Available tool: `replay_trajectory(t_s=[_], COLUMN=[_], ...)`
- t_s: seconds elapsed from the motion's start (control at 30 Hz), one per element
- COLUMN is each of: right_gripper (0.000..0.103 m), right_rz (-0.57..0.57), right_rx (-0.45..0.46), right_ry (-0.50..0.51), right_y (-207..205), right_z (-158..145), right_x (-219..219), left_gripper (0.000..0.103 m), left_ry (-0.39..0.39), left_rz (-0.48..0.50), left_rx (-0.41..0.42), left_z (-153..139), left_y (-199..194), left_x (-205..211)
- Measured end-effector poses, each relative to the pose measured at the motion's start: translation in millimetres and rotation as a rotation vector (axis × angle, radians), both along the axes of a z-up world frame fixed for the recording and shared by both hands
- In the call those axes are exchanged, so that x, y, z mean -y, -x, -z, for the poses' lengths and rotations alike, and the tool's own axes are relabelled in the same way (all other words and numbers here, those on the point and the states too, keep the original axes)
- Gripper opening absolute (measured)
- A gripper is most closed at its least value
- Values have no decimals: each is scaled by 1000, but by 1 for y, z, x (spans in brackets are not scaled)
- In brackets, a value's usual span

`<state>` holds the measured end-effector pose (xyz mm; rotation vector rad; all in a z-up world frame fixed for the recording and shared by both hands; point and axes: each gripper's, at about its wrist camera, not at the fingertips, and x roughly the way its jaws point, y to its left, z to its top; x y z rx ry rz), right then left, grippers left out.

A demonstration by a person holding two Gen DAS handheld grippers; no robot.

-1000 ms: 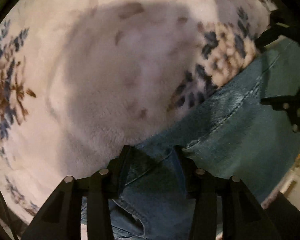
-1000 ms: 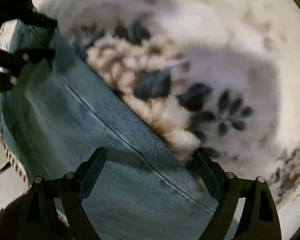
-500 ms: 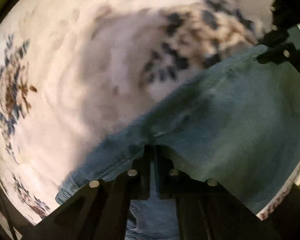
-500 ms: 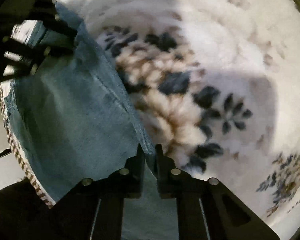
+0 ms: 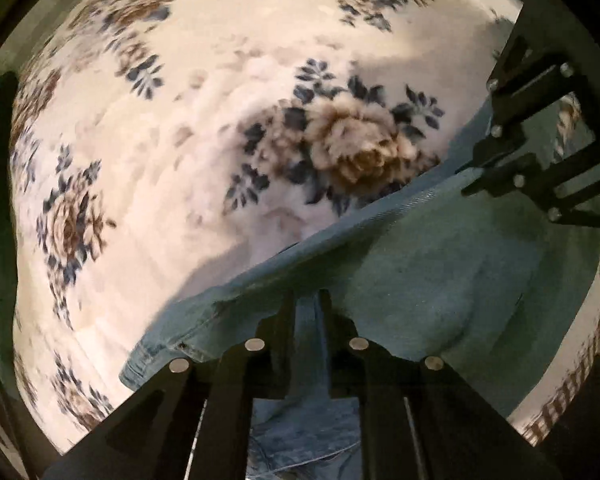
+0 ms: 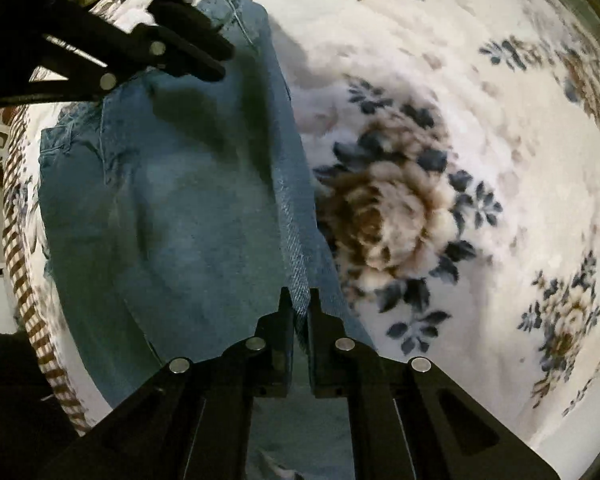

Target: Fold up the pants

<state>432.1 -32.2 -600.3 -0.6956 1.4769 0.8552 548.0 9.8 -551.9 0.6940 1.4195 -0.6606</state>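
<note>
My jaws are pinched together on denim in both hands: the left gripper (image 5: 306,300) is clamped on a fold of the pants (image 5: 440,280) near their seamed edge, and the right gripper (image 6: 299,304) is clamped on the same long edge further along, with a narrow ridge of cloth caught between its fingers (image 6: 284,320). From the left wrist view, the blue denim spreads out ahead and to the right of my left jaws, its hemmed edge running up diagonally toward my other gripper (image 5: 512,168), which shows at the upper right, touching that same edge. A stitched corner of the pants pokes out just left of my left jaws. From the right wrist view, the pants (image 6: 172,208) lie ahead and to the left of my right jaws, stretching away toward the left gripper (image 6: 204,56) at the top left, where the fabric is gathered under its tips. The seam runs straight from my right jaws up to that corner. Under the denim is a fluffy white blanket (image 5: 172,168) printed with brown roses and dark blue leaves; one large rose (image 6: 388,220) sits just right of the pants' edge. A brown-and-white striped border (image 6: 20,264) of the blanket shows at the far left, beyond the denim.
</note>
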Motion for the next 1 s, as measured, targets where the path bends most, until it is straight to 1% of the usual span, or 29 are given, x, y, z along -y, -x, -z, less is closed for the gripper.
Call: replay_trajectory(t_s=[0.03,0.07,0.1,0.13,0.2,0.23,0.3,0.37,0.43,0.5,0.57,0.6,0.67,0.7,0.73,0.77,0.8,0.83,0.87,0.9,0.93,0.97,1.0], right_gripper=[6,6,6,6,6,6,6,6,6,6,6,6,6,6,6,6,6,6,6,6,6,6,6], right_rz=[12,10,8,19,48,54,62,82,91,98,108,107,110,112,119,134,170,200,244,290,333,378,443], right_rx=[5,-4,16,6,-11,-19,-14,-28,-34,-39,-42,-41,-28,-14,-2,4,4,-11,-39,-72,-104,-132,-177], right_ry=[-6,-9,-15,-22,-40,-48,-56,-71,-81,-87,-100,-102,-109,-113,-123,-145,-186,-214,-248,-281,-306,-319,-328], right_y=[3,7,11,10,6,9,9,8,3,3,3,3,7,12,17,25,39,48,62,80,100,118,138], right_z=[-6,-7,-10,-11,-15,-15,-16,-17,-18,-16,-18,-19,-24,-29,-34,-40,-49,-53,-57,-59,-58,-54,-46], right_x=[-9,-10,-12,-11,-5,-11,-10,-18,-18,-20,-20,-20,-18,-18,-17,-16,-12,-9,-4,1,6,10,16], left_gripper=[10,10,10,10,10,11,11,15,15,15,12,5,3,3,3,3,3,3,3,3,3,3,3], left_ry=[5,10,25,55,91,106,103,105,80,26,7,5,21,27,26,26,38,44,44,59,78,86,88], left_rz=[26,36,52,60,43,41,50,73,102,138,157,148,91,54,40,33,21,-8,-48,-106,-167,-248,-351], left_rx=[-18,-23,-39,-87,-145,-171,-199,-247,-300,-295,-265,-235,-154,-110,-82,-50,-38,-63,-109,-145,-204,-251,-284], left_z=[1,-8,-9,-9,-8,-5,2,8,20,29,31,29,17,10,5,-2,-9,-11,-9,-5,3,14,26], left_y=[-5,-4,-6,-10,-18,-22,-26,-24,-20,-13,-5,0,11,23,35,56,83,109,135,165,189,210,230], left_x=[4,6,10,14,17,18,23,28,33,38,40,40,37,34,32,29,23,16,8,-3,-13,-24,-36])
